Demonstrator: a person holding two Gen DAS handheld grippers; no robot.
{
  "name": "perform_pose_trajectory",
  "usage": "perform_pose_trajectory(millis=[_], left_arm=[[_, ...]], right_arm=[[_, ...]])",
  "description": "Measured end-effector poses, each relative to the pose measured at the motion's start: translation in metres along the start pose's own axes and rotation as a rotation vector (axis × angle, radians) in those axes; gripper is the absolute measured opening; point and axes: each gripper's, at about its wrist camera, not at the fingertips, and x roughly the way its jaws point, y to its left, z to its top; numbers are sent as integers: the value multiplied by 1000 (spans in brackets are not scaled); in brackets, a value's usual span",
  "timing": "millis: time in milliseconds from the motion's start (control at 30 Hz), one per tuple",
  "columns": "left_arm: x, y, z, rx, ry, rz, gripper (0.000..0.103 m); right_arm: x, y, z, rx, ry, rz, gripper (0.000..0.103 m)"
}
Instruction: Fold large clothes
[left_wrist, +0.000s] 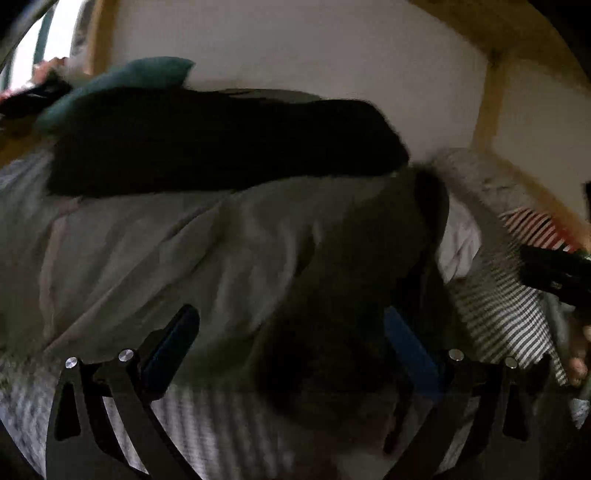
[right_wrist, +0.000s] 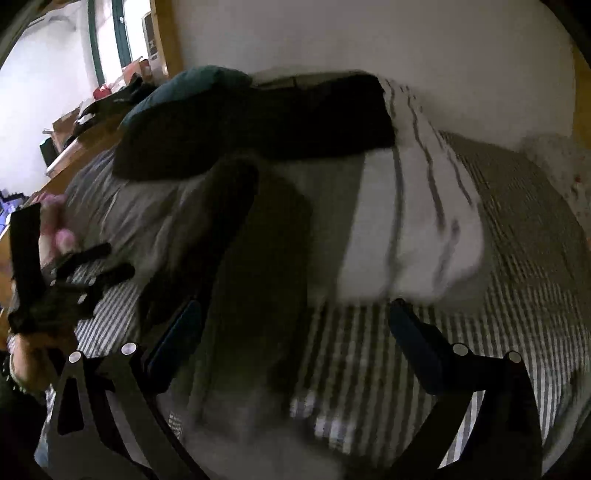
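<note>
Blue-padded fingers (left_wrist: 173, 343) spread wide over a dark garment on a striped bed

Left gripper (left_wrist: 291, 343) hangs with its fingers released above the dark garment (left_wrist: 332, 314), whose blurred fold fills the gap between them; whether cloth touches either pad cannot be told. Right gripper (right_wrist: 291, 332) is likewise spread apart, gripping nothing, with the same garment (right_wrist: 258, 258) running up past its left pad and the striped bed cover (right_wrist: 498, 314) under its right. Beyond lie a grey sheet (left_wrist: 129, 240), a white pillow with dark stripes (right_wrist: 413, 221), a black cushion (right_wrist: 258, 125) and a teal pillow (right_wrist: 192, 85) near the wall. Motion blur smears most edges
</note>
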Motion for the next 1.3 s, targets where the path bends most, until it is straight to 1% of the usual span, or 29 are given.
perform_pose_trajectory(millis=[33,67,133,167,200,233,267,300,333,367,433,533,600,667,700,733,867,967,1000,1100,1167,1200,1267,1300], left_arm=[[10,1,7,7,5,-16,98],[21,1,13,28,20,-11,98],[36,-3,17,67,47,-17,98],[46,-7,19,98,64,-27,98],[51,-9,21,118,71,-34,96],[56,-13,21,139,82,-42,89],[60,-15,21,150,93,-66,44],[66,-16,22,144,113,-90,16],[68,-18,23,139,114,-82,16],[68,-20,23,138,117,-99,16],[66,-25,22,151,113,-104,15],[53,-29,24,148,87,-124,14],[37,-34,26,145,53,-112,14],[21,-39,28,131,36,-101,14],[6,-44,28,127,18,-95,14],[-5,-47,28,126,3,-89,14],[-66,-64,14,113,-66,-54,14],[-106,-71,-4,110,-87,-36,14],[-124,-80,-18,122,-92,-23,14],[-165,-87,-56,136,-90,-1,14],[-180,-90,-87,157,-56,7,14],[-183,-95,-107,192,-30,31,14],[-188,-97,-137,213,26,54,14],[-188,-97,-155,213,63,65,15]], right_arm=[[12,2,17,-17,-19,-1,100],[22,3,28,-28,-21,-11,99],[50,5,53,-63,2,-33,99],[61,6,59,-76,20,-24,94],[77,8,66,-102,62,-4,86],[87,10,68,-122,96,-4,59],[97,11,70,-136,127,2,23],[102,10,70,-134,146,14,7],[105,9,68,-121,154,44,7],[103,8,67,-112,145,69,7],[87,8,67,-96,83,121,7],[59,8,69,-79,12,165,7],[40,12,72,-99,-31,179,7],[15,21,78,-112,-60,205,7],[7,24,79,-118,-71,214,7],[-10,28,78,-130,-92,230,7],[-73,43,61,-137,-149,299,7],[-128,62,28,-166,-185,337,7],[-149,70,10,-177,-194,354,7],[-187,90,-39,-210,-195,365,7],[-205,104,-82,-243,-166,340,7],[-209,112,-109,-262,-135,319,7],[-208,118,-145,-273,-81,307,7],[-207,122,-171,-273,-41,307,7]])
